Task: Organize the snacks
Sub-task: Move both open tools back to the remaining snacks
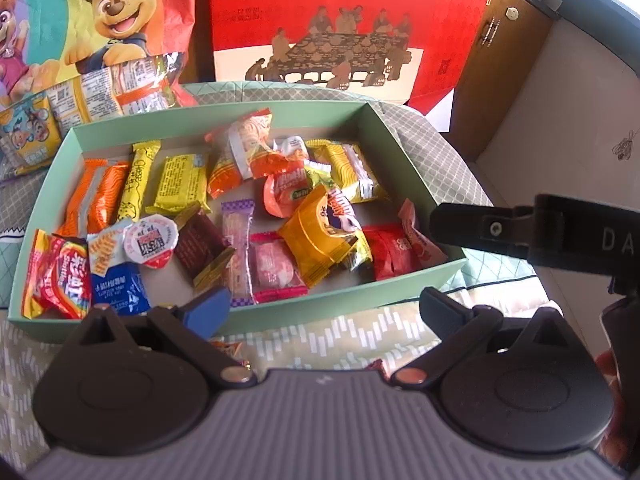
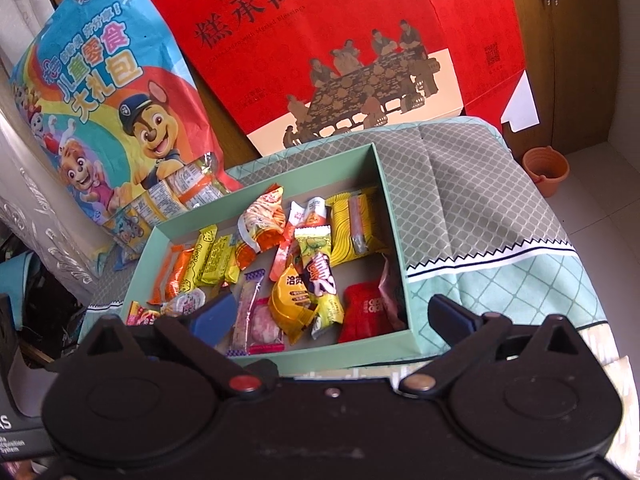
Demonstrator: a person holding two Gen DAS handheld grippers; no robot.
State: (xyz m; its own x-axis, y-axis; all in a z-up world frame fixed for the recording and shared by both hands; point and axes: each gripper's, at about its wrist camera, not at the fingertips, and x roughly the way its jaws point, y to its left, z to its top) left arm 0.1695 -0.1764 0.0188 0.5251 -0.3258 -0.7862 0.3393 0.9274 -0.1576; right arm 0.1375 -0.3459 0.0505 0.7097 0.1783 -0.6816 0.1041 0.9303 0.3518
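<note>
Both our claws, left claw point(image 1: 324, 308) and right claw point(image 2: 334, 314), hang wide open and empty just before the green box point(image 2: 394, 184), probably between picks. The snacks point(image 1: 316, 240) are piled loose inside it. Behind the box stands the cartoon snack bag point(image 2: 108, 112), likely the source.

Left wrist cam: close above the box's point(image 1: 256, 316) near edge, looking down and forward along its claw point(image 1: 324, 312). Right wrist cam: higher, further back, more to the right, same heading, floor at right. Both share the box point(image 2: 280, 354), red bag point(image 1: 352, 12) point(image 2: 360, 40), cartoon bag point(image 1: 100, 20) point(image 2: 100, 100).
</note>
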